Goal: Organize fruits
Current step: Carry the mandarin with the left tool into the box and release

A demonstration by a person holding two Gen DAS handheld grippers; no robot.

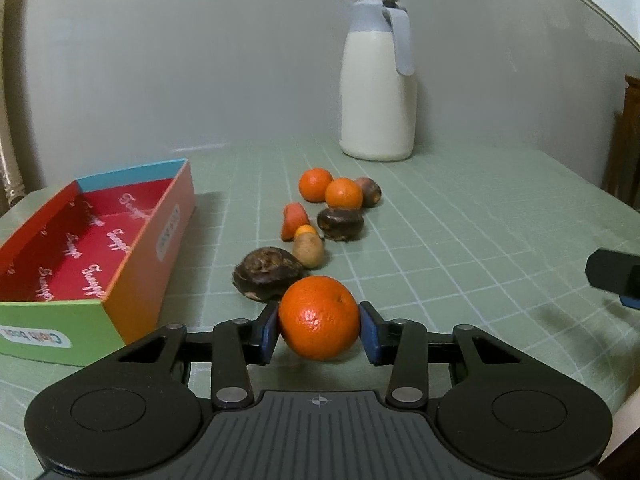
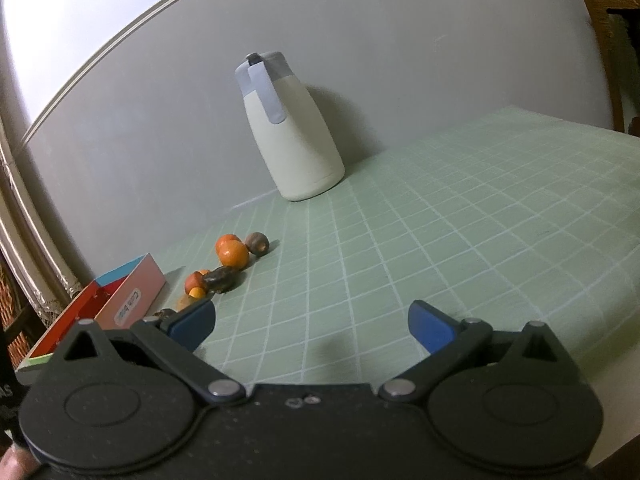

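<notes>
Green grid cloth (image 1: 460, 208) on the table, grey wall behind, white jug (image 1: 378, 80) at the back. My L gripper (image 1: 319, 330) is clamped on an orange (image 1: 319, 317), pads touching both sides; looks just off the cloth, can't be sure. R gripper (image 2: 311, 326) is spread wide w/ nothing in it, hovering over bare cloth. Box (image 1: 92, 240) sits to my left, open top, red inside, nothing in it that I can see. My guess: step is carry orange to box. To do it well I'd lift clear of the orange box wall, swing left, lower inside before letting go so it won't roll or bounce out; keep the squeeze light. Other fruit in a line mid-table, near the box. L view shows the grip and box interior; R view doesn't show the held orange, but shows the jug handle face-on and more bare cloth.
</notes>
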